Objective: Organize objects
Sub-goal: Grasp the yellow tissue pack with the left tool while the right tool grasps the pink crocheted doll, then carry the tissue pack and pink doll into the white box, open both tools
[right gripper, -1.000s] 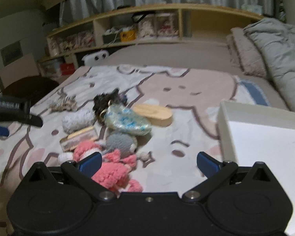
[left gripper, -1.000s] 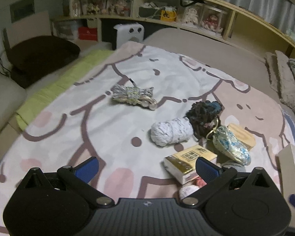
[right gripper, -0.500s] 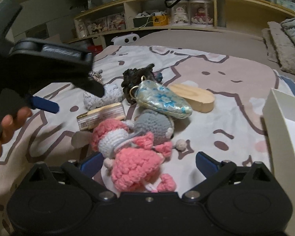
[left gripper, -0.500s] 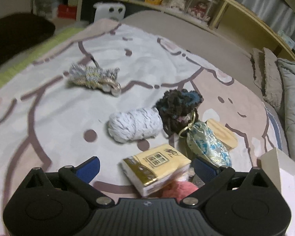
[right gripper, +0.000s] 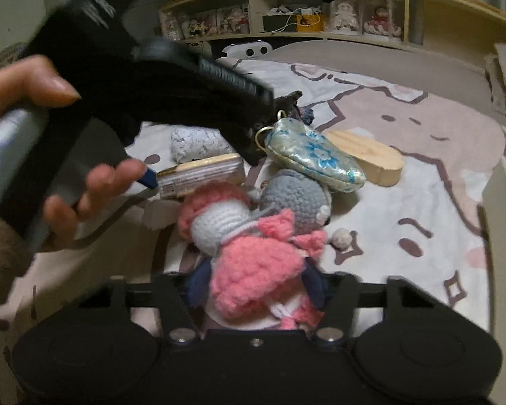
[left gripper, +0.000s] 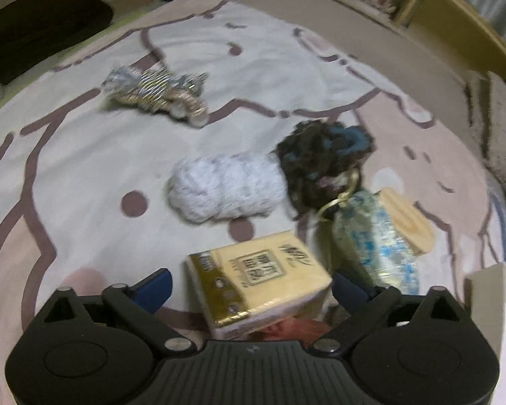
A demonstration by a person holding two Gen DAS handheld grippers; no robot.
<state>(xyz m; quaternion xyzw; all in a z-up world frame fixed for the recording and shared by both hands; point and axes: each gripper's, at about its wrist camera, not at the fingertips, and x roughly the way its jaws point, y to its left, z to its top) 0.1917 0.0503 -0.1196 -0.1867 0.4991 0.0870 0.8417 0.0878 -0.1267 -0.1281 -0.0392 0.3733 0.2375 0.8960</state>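
A yellow tissue pack (left gripper: pixel 263 276) lies on the cartoon-print bedspread (left gripper: pixel 84 168), between the blue fingertips of my left gripper (left gripper: pixel 253 285). Its jaws are closing around the pack, and a narrow gap still shows on the left side. In the right wrist view, a pink crochet doll (right gripper: pixel 256 270) lies in front of a grey crochet doll (right gripper: pixel 293 195). My right gripper (right gripper: pixel 258 285) is closing on the pink doll's body, and both pads touch the yarn. A person's hand (right gripper: pixel 84 185) holds the left gripper at the upper left of that view.
Behind the tissue pack lie a white yarn ball (left gripper: pixel 226 190), a dark crochet piece (left gripper: pixel 320 162), a brocade pouch (left gripper: pixel 377 239), a wooden block (left gripper: pixel 408 222) and a silvery bundle (left gripper: pixel 158 91). A white box (right gripper: pixel 502 219) stands at the right. Shelves line the far wall.
The left gripper came forward and down until its fingers straddled the tissue pack. The right gripper dropped onto the pink doll and its fingers narrowed from wide open to touching it.
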